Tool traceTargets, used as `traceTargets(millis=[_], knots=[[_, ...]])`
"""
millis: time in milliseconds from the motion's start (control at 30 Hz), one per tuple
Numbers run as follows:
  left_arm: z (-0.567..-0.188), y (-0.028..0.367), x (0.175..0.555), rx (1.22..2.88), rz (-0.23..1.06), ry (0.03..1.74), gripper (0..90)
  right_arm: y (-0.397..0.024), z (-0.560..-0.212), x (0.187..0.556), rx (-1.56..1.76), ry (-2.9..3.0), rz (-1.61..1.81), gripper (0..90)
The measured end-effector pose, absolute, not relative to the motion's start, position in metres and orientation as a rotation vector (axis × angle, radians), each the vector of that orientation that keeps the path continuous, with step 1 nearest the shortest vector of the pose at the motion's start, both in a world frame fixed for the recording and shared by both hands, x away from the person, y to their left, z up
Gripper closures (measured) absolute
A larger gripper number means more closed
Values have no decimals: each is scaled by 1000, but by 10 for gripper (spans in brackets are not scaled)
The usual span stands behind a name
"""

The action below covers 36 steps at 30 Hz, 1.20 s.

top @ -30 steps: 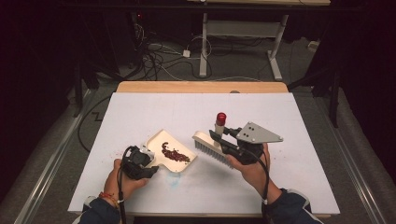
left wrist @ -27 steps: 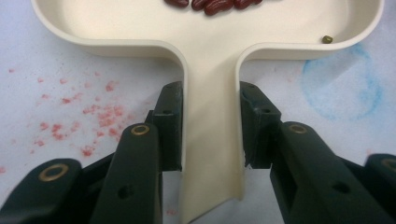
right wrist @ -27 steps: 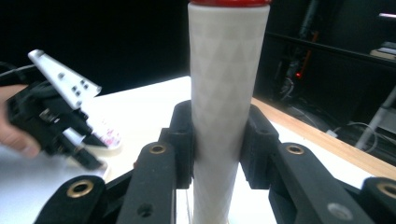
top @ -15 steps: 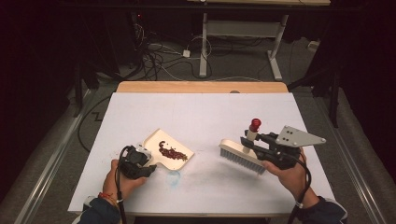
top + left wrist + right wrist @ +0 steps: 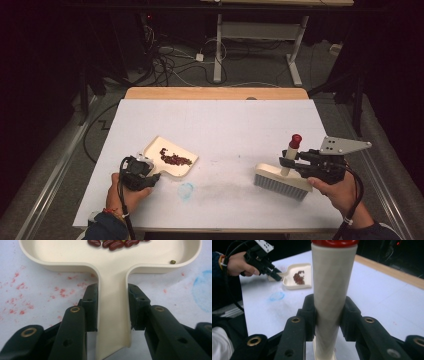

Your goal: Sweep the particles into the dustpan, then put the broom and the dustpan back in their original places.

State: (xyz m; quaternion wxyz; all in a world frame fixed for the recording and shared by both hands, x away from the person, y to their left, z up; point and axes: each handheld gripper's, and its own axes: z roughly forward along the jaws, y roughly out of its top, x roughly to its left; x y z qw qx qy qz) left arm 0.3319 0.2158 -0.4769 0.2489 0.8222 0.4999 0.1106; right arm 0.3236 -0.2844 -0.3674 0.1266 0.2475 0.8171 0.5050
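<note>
Dark room, cables on the floor, a white table [image 5: 220, 120] smudged red and blue. The left gripper [image 5: 112, 307] is clamped on the dustpan [image 5: 172, 156] handle; the pan sits at the table's left with red beans [image 5: 175, 159] inside, its top edge cut off in the left gripper view. The right gripper [image 5: 328, 312] squeezes the brush [image 5: 281, 181] handle at the table's right; bristles hidden in its own view.

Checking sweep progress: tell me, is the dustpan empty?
No. Red beans lie in the dustpan, seen in all three views.
</note>
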Motion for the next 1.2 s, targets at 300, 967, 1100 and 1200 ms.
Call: traceTargets(millis=[300,967,1100,1200], knots=[[-477,197,321,2201,248,1347,509,-289,-367,347,777,2419,1400,688],[-462,192,290,2222,299,1015,429,-258,-396,444,1120,2335,1117,587],[-457,202,285,2190,419,915,364,-253,-404,456,1173,2313,1076,584],[-459,208,282,2187,518,883,275,-248,-412,467,1200,2305,1038,576]])
